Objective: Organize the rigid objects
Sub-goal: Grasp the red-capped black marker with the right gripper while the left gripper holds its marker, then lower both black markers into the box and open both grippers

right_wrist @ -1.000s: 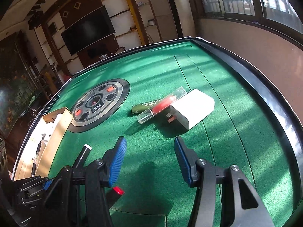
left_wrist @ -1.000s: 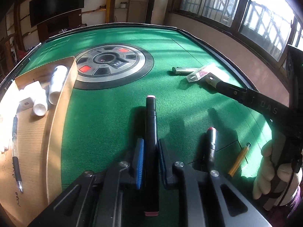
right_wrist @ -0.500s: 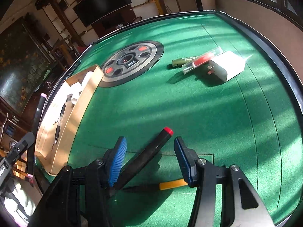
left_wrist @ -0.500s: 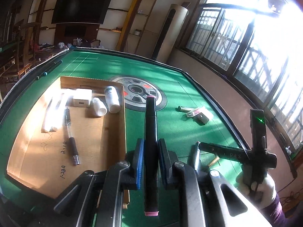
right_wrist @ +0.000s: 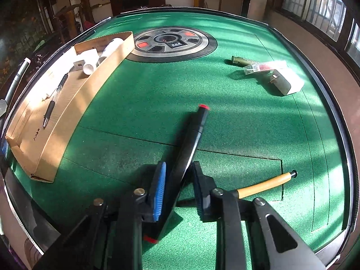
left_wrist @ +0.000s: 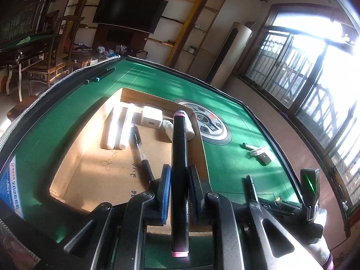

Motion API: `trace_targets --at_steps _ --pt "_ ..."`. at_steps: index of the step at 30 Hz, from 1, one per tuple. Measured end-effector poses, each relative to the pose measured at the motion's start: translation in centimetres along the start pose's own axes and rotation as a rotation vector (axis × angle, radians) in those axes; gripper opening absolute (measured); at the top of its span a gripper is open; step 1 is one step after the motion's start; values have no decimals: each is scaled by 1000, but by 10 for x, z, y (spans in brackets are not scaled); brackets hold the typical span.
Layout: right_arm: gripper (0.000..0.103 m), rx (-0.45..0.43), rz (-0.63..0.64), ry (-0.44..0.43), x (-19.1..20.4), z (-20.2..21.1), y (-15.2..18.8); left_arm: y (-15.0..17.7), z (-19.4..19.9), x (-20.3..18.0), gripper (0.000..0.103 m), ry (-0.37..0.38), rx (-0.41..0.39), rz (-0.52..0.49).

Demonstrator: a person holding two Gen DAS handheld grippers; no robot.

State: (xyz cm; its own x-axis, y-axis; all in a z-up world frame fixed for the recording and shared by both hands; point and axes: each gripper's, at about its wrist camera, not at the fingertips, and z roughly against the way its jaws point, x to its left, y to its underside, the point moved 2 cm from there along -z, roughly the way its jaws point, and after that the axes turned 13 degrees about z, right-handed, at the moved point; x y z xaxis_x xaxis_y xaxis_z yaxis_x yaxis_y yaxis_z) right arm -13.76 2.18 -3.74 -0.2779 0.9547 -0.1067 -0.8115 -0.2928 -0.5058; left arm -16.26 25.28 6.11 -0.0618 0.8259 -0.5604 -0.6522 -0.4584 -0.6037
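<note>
Bright sun pours in through big windows (left_wrist: 315, 85) with bars on the right. A dark TV (left_wrist: 129, 12) hangs on the far wall – shelves (left_wrist: 191, 29) stand beside it. Wooden chairs (left_wrist: 56, 60) sit on the left, near another green table (left_wrist: 24, 41).

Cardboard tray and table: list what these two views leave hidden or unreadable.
- Left wrist view: the black pink-capped marker in the left gripper covers part of the white bottles in the brown cardboard tray.
- Left wrist view: handwriting on the tray floor is too small to read.
- Right wrist view: the yellow pencil's near end is hidden behind the right gripper, which has just been closing on the black red-capped marker.
</note>
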Motion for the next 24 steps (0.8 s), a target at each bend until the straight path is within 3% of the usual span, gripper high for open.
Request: trace_targets --at_steps 2,6,14,17,20,24 --pt "14 -15 -23 -46 -3 0 1 -2 1 9 15 -8 1 18" --pt "14 -55 -135 -225 -19 3 0 -4 0 20 15 -28 4 38" --pt "14 -99 -154 -399 -1 26 -40 -12 -32 21 15 -22 110 98" --pt "14 -107 -128 -432 17 29 -60 -16 -58 15 15 -29 176 129" --pt "14 -110 -99 -435 36 29 -74 -19 -82 13 15 -115 203 133" --pt "14 -102 -64 -441 54 27 -88 -23 -106 22 15 -140 268 171"
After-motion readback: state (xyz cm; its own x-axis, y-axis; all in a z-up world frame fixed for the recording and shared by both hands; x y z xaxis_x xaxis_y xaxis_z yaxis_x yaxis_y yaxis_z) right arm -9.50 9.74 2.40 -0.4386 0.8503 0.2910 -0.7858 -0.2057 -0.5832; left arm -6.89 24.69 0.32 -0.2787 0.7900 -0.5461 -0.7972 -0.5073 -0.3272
